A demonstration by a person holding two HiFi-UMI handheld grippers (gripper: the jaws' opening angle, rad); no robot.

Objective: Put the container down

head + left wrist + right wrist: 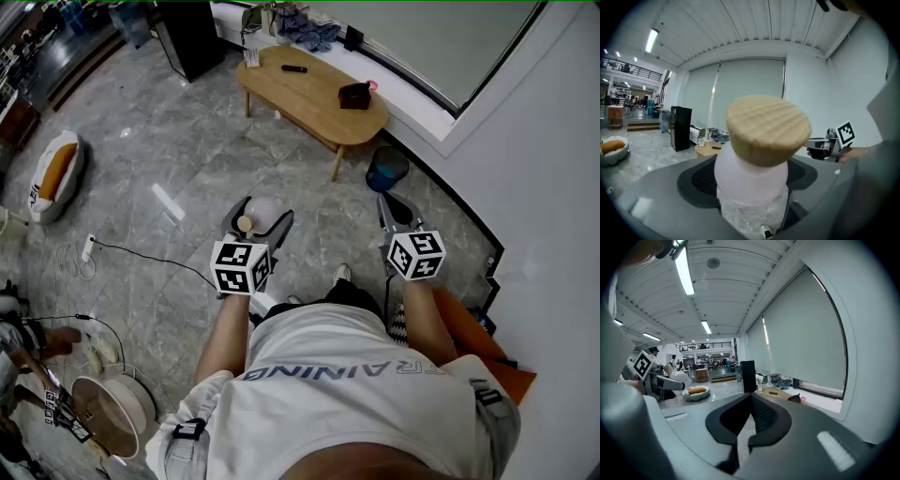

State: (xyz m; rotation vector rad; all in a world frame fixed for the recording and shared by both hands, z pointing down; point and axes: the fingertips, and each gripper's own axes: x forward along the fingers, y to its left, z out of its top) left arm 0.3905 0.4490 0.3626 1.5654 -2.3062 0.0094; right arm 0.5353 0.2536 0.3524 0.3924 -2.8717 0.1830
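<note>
A pale translucent container [751, 174] with a round wooden lid [768, 126] sits between the two dark pads of my left gripper [260, 217], which is shut on it. In the head view the container [261, 215] is held in the air above the grey floor, in front of the person's left knee. It also shows in the right gripper view, where the container [678, 377] appears at the left. My right gripper [751, 397] is shut with nothing in it, and in the head view it [392, 208] hovers to the right at about the same height.
A low oval wooden table [314, 94] with a small dark box and a remote stands ahead by the window ledge. A blue bin [386, 167] stands near its right leg. A pet bed [56, 173] lies far left, and a cable [141, 253] and a fan [108, 403] are at lower left.
</note>
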